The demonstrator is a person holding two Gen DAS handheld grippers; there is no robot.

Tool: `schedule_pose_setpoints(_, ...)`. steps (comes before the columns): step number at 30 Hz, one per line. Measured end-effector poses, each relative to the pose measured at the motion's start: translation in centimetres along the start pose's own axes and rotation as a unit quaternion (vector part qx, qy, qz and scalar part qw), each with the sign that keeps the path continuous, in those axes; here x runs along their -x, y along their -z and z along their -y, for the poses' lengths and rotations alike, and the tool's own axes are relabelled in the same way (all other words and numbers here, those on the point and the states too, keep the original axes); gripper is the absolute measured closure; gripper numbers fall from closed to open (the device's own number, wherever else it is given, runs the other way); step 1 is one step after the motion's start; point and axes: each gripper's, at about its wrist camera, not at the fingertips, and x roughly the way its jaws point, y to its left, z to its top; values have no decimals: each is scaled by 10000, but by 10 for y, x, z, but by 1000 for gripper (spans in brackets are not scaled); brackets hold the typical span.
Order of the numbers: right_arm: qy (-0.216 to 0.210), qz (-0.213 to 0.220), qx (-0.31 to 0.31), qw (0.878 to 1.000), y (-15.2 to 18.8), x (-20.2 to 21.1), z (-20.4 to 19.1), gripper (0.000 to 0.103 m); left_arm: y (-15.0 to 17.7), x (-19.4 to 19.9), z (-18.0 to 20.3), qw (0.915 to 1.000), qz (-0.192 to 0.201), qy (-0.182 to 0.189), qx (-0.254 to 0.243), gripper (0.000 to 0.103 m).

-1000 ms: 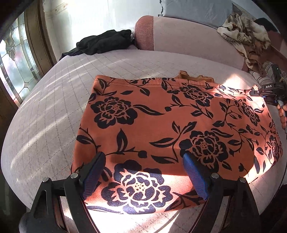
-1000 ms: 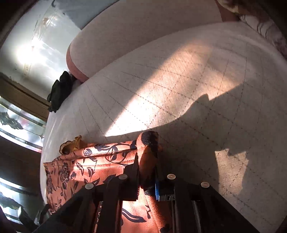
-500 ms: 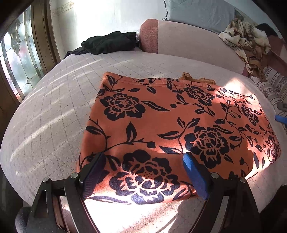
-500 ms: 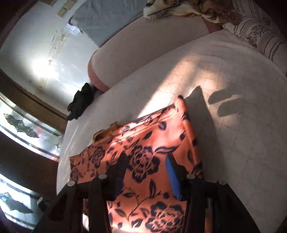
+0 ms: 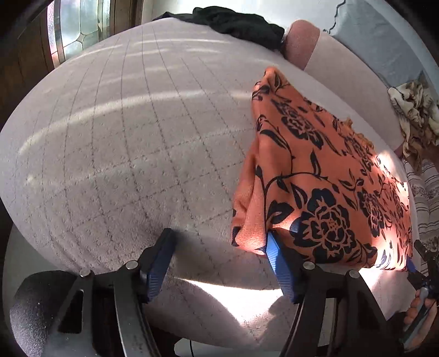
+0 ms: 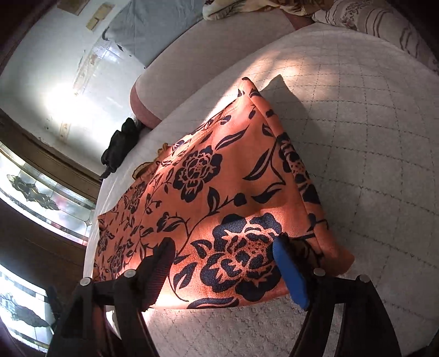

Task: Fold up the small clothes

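You have the bed (image 5: pixel 115 153) under both cameras, a pale quilted spread with sun stripes, and the cloth (image 6: pixel 219 197) lies flat on it, orange with dark flowers, already folded into a rough rectangle. Its long axis runs across you from your left hand's side to your right; in the right wrist view it stretches away from the fingers toward the window side, in the left wrist view toward the far right where the other tool (image 5: pixel 421 270) shows.

Your left gripper (image 5: pixel 216 263) is spread wide and holds nothing. The cloth (image 5: pixel 323 175) lies to the right of its gap: only the right finger (image 5: pixel 277 263) touches the near left corner, which looks lifted and bunched there, while the left finger (image 5: pixel 157 267) sits over bare quilt.

Your right gripper (image 6: pixel 225 269) is also spread and empty, but its fingers straddle the cloth's near right end, the big flower between them, so this hand is the better placed.

I judge the next fold goes across the long axis, one short end onto the other. For that, shift your left hand right until the corner sits between both fingers before you close

Well apart, a black garment (image 5: pixel 238 23) and a patterned heap (image 5: pixel 414 109) lie by the bolster (image 5: pixel 348 74)
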Motion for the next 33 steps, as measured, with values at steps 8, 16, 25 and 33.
schedule_pose_setpoints(8, -486, 82, -145, 9987, 0, 6, 15, 26, -19, 41, 15, 9997, 198, 117, -63, 65)
schedule_pose_setpoints(16, -541, 135, -3, 9984, 3, 6, 12, 23, -125, -9, 57, 9940, 589, 81, -923, 38)
schedule_pose_setpoints(25, -609, 124, 108, 9980, 2, 3, 9, 18, -211, -87, 21, 9916, 242, -1268, 48, 58)
schedule_pose_setpoints(33, -633, 198, 124, 9977, 5, 3, 6, 15, -122, 5, 46, 9902, 1090, -546, -674, 37)
